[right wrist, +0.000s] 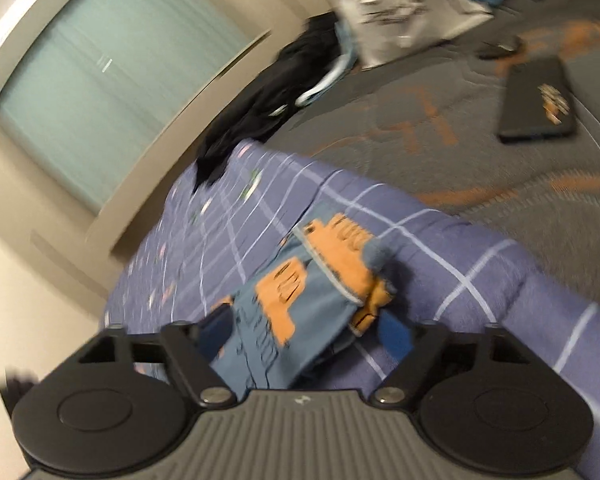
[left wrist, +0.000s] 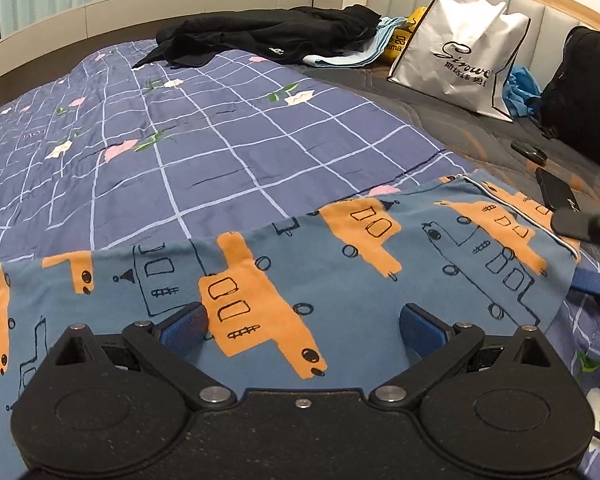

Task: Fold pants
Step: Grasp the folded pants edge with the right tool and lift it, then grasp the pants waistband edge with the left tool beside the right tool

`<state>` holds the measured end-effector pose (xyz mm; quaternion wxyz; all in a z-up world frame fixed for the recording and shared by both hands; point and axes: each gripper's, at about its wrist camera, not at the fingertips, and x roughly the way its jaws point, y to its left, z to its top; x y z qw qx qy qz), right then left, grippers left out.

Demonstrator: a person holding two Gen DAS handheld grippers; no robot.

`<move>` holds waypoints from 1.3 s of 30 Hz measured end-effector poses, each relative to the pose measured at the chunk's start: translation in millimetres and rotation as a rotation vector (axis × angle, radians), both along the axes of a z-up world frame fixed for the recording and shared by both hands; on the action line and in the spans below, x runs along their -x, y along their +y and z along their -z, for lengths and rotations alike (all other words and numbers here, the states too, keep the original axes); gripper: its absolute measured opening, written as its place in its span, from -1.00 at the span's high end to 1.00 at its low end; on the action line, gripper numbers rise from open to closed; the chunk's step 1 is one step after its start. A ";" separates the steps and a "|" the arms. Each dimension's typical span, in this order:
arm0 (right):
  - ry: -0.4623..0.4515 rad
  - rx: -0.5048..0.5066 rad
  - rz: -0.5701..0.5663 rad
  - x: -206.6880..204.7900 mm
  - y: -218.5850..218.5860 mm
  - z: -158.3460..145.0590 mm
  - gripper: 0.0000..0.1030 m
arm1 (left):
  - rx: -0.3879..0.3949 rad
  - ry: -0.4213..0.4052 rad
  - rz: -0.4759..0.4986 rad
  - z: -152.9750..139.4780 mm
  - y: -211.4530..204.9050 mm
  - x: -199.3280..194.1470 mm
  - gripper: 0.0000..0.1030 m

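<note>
Folding well means matching edges: the pants (left wrist: 260,280) lie flat on the bed (left wrist: 220,152), near edge. Left gripper (left wrist: 303,328) hovers with jaws spread; right gripper (right wrist: 304,340), jaws spread around the bunched end at three o'clock, should pinch both layers.

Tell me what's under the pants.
The pants lie on a blue checked quilt with flowers, which shows beyond them and at their right end. The part of the quilt directly beneath them is covered.

My left gripper (left wrist: 302,330) tilts downward with its jaws spread wide, while my right gripper (right wrist: 306,334), rolled sideways, has jaws parted too.
</note>
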<state>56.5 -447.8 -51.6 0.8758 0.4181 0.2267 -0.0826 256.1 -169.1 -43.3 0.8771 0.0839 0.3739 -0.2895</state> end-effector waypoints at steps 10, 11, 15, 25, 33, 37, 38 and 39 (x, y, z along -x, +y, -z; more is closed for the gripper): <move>-0.054 -0.301 0.279 11.0 -26.4 25.0 0.70 | -0.002 0.003 0.000 -0.2 4.3 2.4 -0.99; -0.058 -0.304 0.281 10.7 -28.1 25.6 0.72 | 0.000 0.004 0.001 -0.2 5.0 2.4 -0.99; -0.077 -0.220 0.275 10.0 -26.2 16.2 0.75 | 0.007 0.020 0.005 -2.0 7.6 0.2 -0.99; -0.041 0.362 0.091 -15.0 38.9 -39.7 0.75 | 0.222 0.083 0.012 -45.5 23.6 -32.4 -0.99; -0.083 0.706 -0.120 -41.8 122.3 -66.9 0.75 | 0.452 0.172 -0.020 -70.3 54.6 -48.9 -0.99; -0.096 0.751 -0.227 -49.7 157.4 -68.1 0.75 | 0.554 0.241 -0.074 -66.6 82.0 -53.7 -0.99; -0.097 0.758 -0.254 -50.6 165.8 -67.2 0.75 | 0.583 0.265 -0.092 -63.2 90.3 -54.5 -0.99; -0.098 0.760 -0.280 -51.2 174.1 -66.0 0.75 | 0.603 0.282 -0.106 -59.9 97.7 -54.7 -0.99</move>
